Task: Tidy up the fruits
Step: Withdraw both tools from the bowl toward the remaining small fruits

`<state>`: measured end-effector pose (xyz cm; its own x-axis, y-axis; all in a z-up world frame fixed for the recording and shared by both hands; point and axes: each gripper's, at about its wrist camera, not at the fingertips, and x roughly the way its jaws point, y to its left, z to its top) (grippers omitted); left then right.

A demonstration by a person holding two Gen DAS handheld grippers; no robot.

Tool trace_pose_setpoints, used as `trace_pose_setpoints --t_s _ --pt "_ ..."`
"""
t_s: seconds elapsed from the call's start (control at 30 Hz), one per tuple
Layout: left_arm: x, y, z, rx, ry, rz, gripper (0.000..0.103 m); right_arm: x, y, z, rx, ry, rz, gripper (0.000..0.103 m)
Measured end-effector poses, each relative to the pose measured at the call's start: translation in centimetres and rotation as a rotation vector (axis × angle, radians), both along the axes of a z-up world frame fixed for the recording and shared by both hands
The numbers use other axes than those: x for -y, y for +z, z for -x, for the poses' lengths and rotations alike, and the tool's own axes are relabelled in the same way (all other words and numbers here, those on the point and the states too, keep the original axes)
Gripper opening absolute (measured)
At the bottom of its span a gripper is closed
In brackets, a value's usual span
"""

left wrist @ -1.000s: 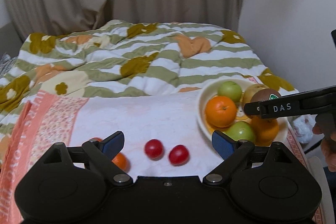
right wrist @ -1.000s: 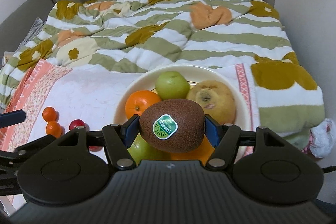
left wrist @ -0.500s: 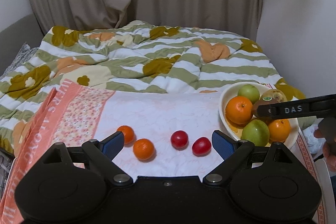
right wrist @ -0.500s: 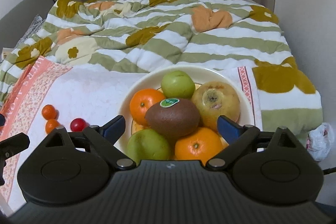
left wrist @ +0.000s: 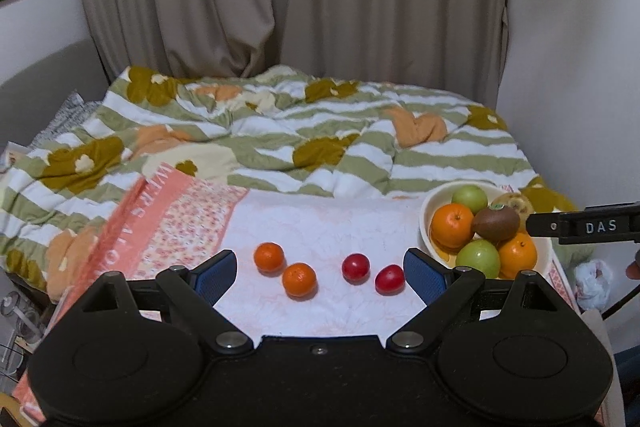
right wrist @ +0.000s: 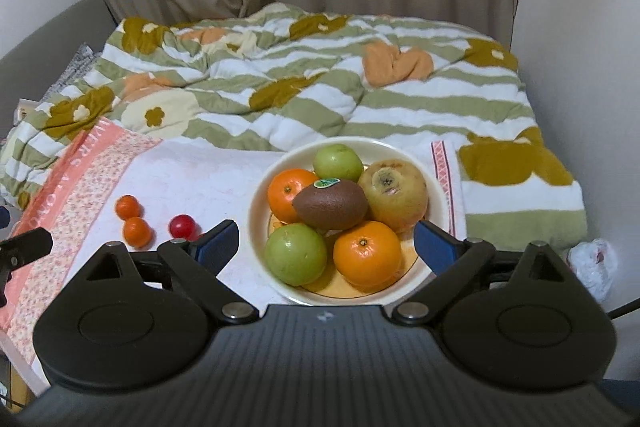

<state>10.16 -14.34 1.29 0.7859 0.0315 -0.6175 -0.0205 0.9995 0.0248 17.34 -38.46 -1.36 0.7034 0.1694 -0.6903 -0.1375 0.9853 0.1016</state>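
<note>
A cream bowl on the white cloth holds two oranges, two green apples, a brownish pear and a brown kiwi lying on top of the pile. My right gripper hangs open above the bowl's near side, nothing between its blue pads. Left of the bowl, two small mandarins and two red cherry tomatoes lie loose on the cloth. My left gripper is open above and in front of them, holding nothing. The right gripper's black finger shows at the right edge.
The cloth has a pink flowered border on the left. A rumpled green-striped quilt lies behind, with curtains and a wall beyond. A crumpled white bag sits right of the bowl.
The right gripper opened and left the kiwi on the fruit pile, then drew back and up. The left gripper also pulled back and up, bringing both mandarins into view.
</note>
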Motion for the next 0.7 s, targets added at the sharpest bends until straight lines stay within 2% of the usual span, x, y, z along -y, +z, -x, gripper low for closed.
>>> trace_pose_setpoints --t_s 0.13,0.37,0.7 --pt "-0.4 1.5 1.9 0.038 0.021 -0.022 0.099 -0.1 1.6 1.8 0.029 0.018 -0.012 0.103" --pt "-2.4 2.6 3.8 0.067 0.058 -0.060 0.101 -1.2 3.4 4.2 0.080 0.052 -0.032 0.103" --pt "-7.9 2.3 2.3 0.058 0.029 -0.054 0.101 -5.4 3.7 5.1 0.092 0.023 -0.033 0.103"
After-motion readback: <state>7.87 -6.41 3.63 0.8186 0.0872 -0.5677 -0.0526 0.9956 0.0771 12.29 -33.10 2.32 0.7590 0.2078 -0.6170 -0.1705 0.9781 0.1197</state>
